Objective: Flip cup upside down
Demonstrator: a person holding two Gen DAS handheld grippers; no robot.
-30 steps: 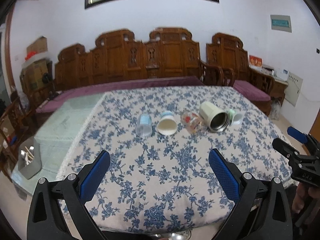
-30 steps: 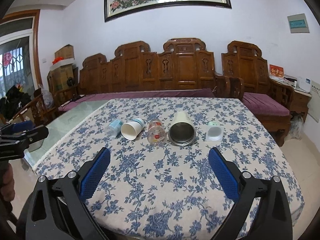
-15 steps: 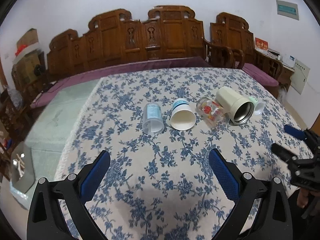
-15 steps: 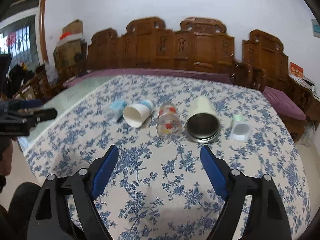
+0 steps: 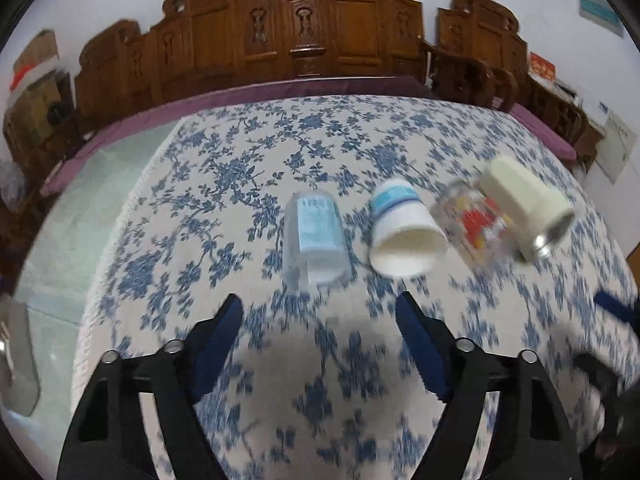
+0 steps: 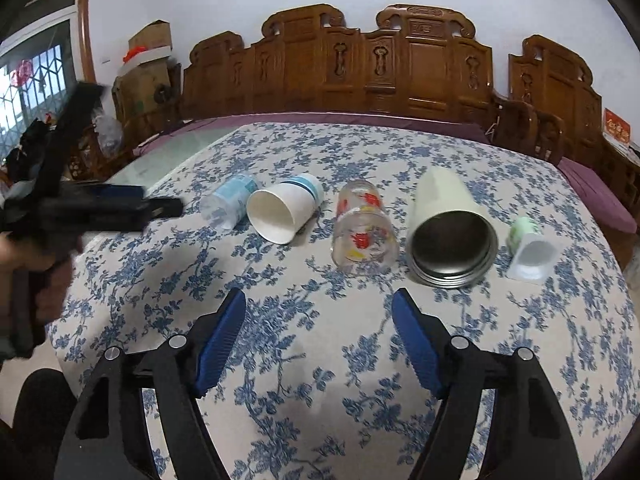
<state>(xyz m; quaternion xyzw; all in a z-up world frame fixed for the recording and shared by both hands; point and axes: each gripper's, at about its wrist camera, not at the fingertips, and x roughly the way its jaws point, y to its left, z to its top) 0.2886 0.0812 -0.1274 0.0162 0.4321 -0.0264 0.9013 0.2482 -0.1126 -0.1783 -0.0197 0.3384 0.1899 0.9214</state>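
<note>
Cups lie in a row on their sides across a table point(image 6: 304, 360) spread with a blue-flowered cloth: a clear plastic cup point(image 5: 314, 236), a paper cup point(image 5: 404, 236) banded in blue, a printed glass point(image 6: 364, 232), a cream steel-lined tumbler point(image 6: 452, 232) and a small white-and-green cup point(image 6: 528, 250). Each has its long axis running from the far side of the table toward the near edge, mouth facing the cameras and base pointing to the carved wooden bench point(image 6: 400, 60). The left gripper point(image 5: 320, 328) hangs just short of the clear plastic cup with jaws spread wide and empty; the right gripper point(image 6: 318, 326) sits near the printed glass, jaws likewise parted and holding nothing. Compared with half a second ago, both grippers have moved in closer to the row, the left view now blurred by motion, and the cups themselves have not shifted.
</note>
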